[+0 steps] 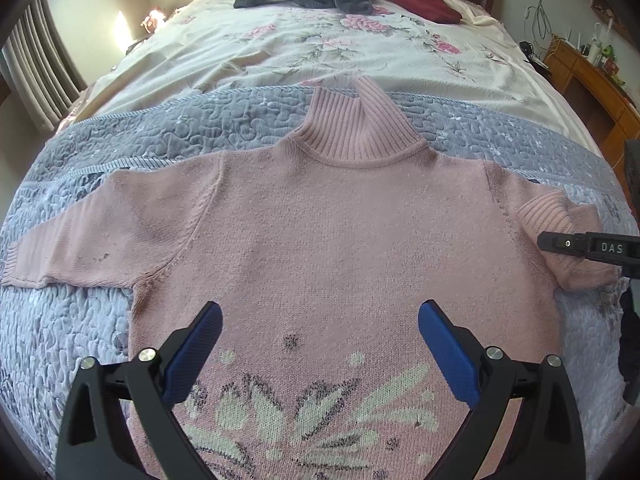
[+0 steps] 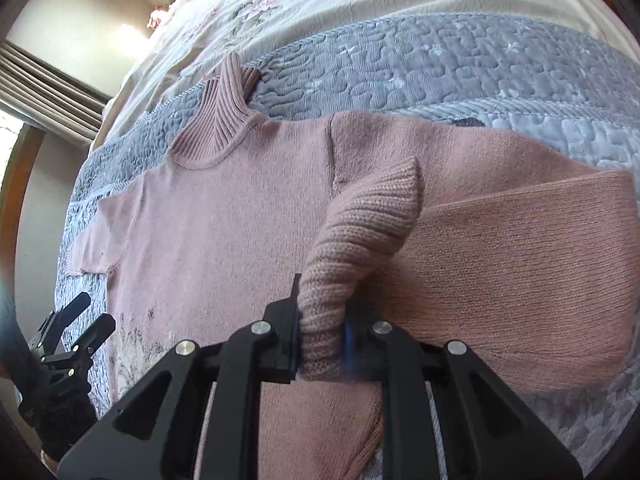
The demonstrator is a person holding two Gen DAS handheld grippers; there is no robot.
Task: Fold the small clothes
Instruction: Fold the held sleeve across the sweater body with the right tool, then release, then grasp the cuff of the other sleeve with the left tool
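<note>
Sweater (image 1: pixel 328 216) lies flat on our quilt (image 1: pixel 80 328) (collar away from us). Our right gripper (image 2: pixel 320 344) pinches its cuff (image 2: pixel 360 232); our left gripper (image 1: pixel 320 344) hovers, fingers spread, over the hem.

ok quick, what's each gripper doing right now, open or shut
Left gripper: open, holding nothing, above the pink sweater.
Right gripper: shut on the sweater's ribbed cuff.

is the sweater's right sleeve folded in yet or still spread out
Partly folded: the right gripper holds its cuff doubled back toward the sweater.
</note>
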